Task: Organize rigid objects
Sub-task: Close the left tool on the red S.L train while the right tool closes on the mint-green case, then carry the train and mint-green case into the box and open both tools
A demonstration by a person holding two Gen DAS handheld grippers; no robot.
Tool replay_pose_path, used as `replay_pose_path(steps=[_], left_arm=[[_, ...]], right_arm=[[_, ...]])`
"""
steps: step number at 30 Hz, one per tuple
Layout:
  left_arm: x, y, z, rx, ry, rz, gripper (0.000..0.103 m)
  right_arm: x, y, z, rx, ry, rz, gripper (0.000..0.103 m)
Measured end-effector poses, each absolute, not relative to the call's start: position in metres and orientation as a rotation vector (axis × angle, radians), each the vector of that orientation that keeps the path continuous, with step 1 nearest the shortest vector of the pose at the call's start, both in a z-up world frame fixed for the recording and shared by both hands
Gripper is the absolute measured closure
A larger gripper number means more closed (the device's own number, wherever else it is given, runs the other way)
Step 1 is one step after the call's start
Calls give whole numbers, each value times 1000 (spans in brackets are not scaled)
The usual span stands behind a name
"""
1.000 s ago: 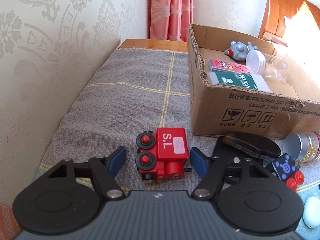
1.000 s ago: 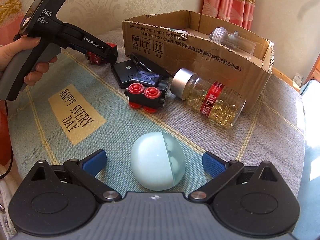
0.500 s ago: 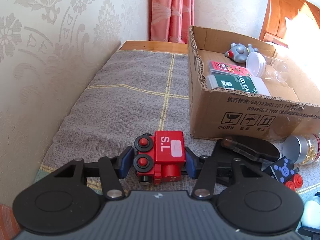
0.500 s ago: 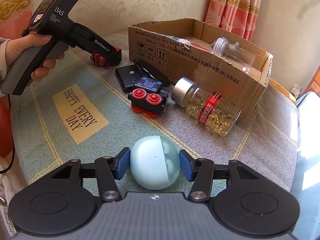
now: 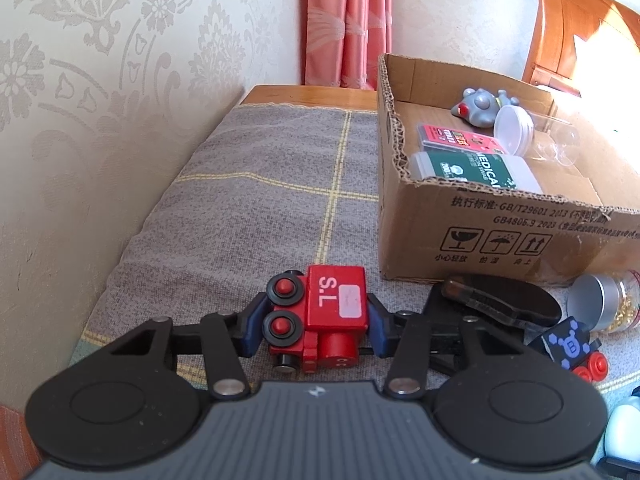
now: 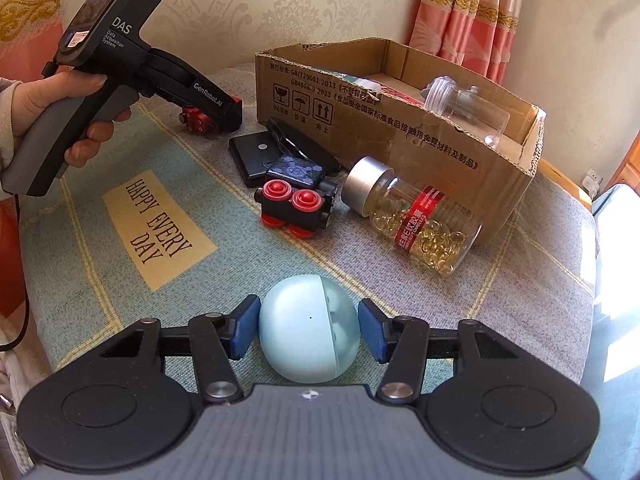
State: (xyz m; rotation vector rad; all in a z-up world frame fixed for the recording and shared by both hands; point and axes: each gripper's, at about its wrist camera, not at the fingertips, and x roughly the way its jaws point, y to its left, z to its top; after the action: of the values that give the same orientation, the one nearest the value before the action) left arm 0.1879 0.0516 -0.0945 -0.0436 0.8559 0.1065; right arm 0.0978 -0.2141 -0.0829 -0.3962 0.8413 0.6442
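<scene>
Your left claw is clamped on the red toy train, its blue pads pressed against the wheels on one side and the body on the other. The train sits on the grey checked cloth, just short of the cardboard box and off its near left corner. Your right claw grips the pale blue egg-shaped case from both sides, pads touching its shell, well in front of the box's long printed wall.

Between that case and the box lie a black toy car with red wheels and, touching the box wall, a clear capsule bottle on its side with a silver cap. A flat black case and a dark oval case lie close against the box's near corner. Inside the box you can see a green-labelled white bottle, a red packet, a grey toy and an empty clear jar leaning on the rim. Your left hand holds its handle off to the box's left side.
</scene>
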Motion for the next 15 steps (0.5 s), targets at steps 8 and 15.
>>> replay_pose_path(steps=[8,15], left_arm=[[180,52,-84,-12,871,59,54],[166,49,-68,0,873,13,55]], right_arm=[[96,-210,-81,-423,850,628,45],[92,-212,-73,-425,841,623,45]])
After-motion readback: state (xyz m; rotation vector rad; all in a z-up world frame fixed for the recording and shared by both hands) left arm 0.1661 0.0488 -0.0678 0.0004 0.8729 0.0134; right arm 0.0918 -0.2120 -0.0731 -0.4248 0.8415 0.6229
